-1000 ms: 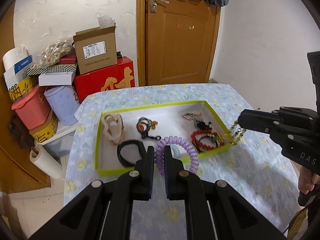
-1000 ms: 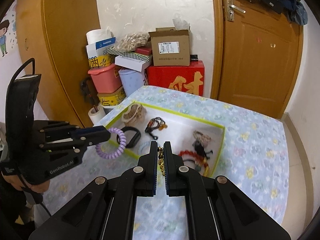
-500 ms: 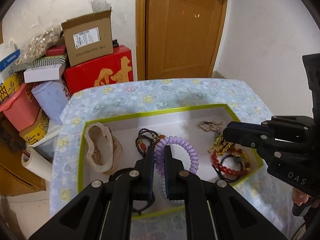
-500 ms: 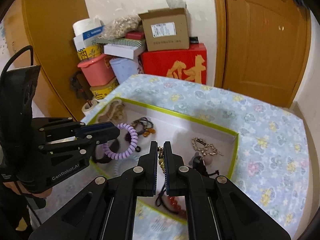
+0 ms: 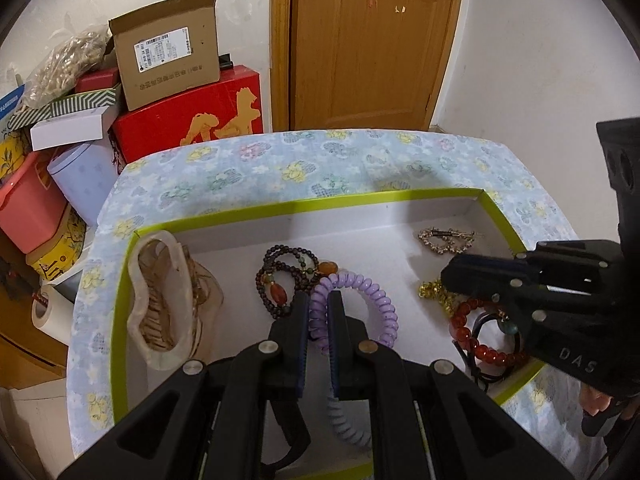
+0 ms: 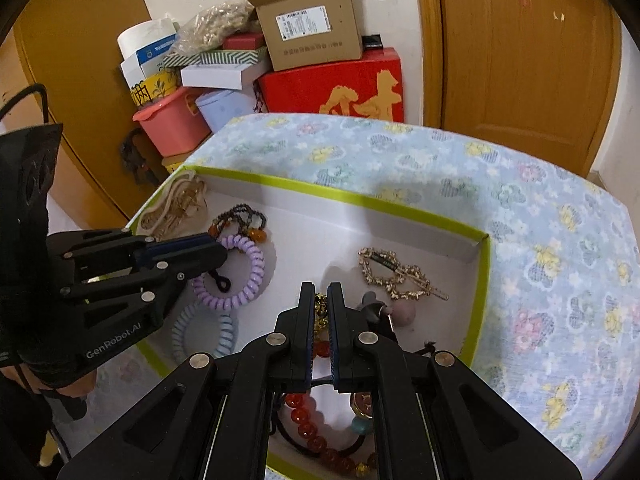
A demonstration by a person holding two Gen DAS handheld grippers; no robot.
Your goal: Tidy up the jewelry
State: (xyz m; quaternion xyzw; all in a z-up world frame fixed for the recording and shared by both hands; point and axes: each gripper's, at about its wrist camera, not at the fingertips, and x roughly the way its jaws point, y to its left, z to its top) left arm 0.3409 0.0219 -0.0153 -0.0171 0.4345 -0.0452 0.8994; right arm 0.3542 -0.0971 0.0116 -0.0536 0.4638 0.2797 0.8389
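A white box with a green rim (image 5: 304,205) (image 6: 485,280) sits on the flowered table. My left gripper (image 5: 318,304) (image 6: 220,250) is shut on a purple coil hair tie (image 5: 376,304) (image 6: 250,276) and holds it low inside the box. My right gripper (image 6: 320,294) (image 5: 446,280) is shut on a gold chain (image 6: 320,312) (image 5: 434,292) over the box's right part, above a red bead bracelet (image 5: 476,344) (image 6: 310,432). A dark bead bracelet (image 5: 280,280), a gold hair clip (image 5: 446,240) (image 6: 394,274), a beige claw clip (image 5: 160,300) and a pale blue coil tie (image 6: 204,336) lie in the box.
Stacked boxes with a red box (image 5: 192,116) and a pink tub (image 5: 24,208) stand beyond the table's far left edge. A wooden door (image 5: 372,44) is behind. The flowered cloth (image 6: 560,260) spreads to the right of the box.
Both grippers have moved forward and down into the box with their loads, the left with the purple coil tie, the right with the gold chain.
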